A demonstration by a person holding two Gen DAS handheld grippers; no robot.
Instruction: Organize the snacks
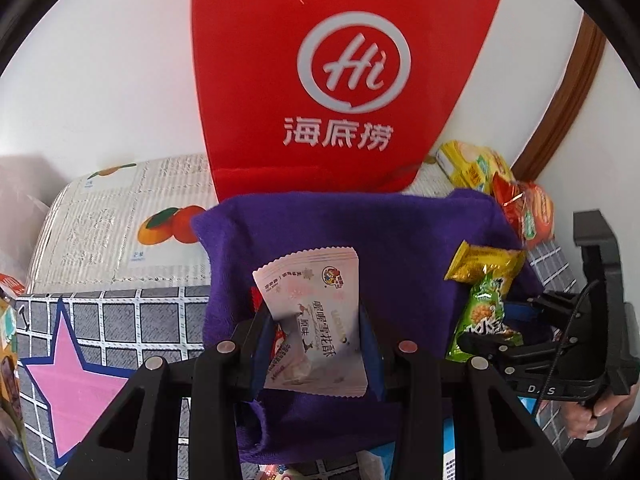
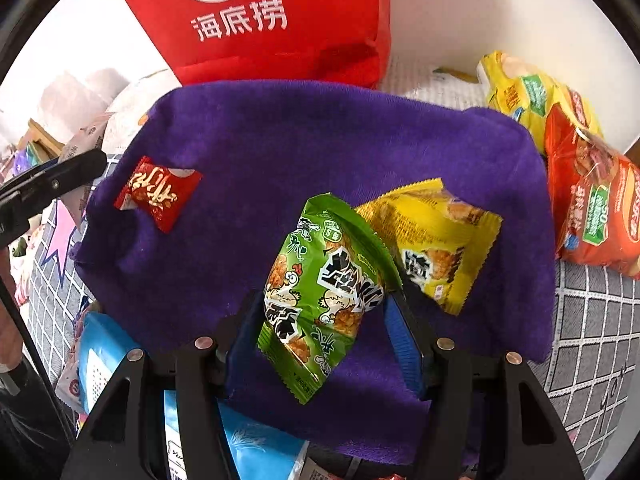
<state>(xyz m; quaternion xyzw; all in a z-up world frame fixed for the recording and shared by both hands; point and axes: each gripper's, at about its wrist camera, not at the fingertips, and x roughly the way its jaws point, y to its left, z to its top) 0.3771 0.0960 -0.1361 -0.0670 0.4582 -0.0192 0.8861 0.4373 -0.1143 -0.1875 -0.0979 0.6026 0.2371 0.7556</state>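
Observation:
My left gripper [image 1: 316,336] is shut on a white snack packet [image 1: 316,320] and holds it above a purple cloth [image 1: 400,248]. My right gripper [image 2: 324,320] is shut on a green snack packet [image 2: 320,280] over the same purple cloth [image 2: 280,152]. That green packet also shows in the left wrist view [image 1: 484,312]. A yellow packet [image 2: 436,236] lies on the cloth beside the green one. A small red packet [image 2: 158,192] lies on the cloth at the left.
A red paper bag [image 1: 340,80] stands against the white wall behind the cloth. Yellow [image 2: 532,96] and orange [image 2: 596,208] snack bags lie at the right. A blue tissue pack [image 2: 104,364] sits at the near left. A grid-patterned table cover [image 1: 120,320] lies underneath.

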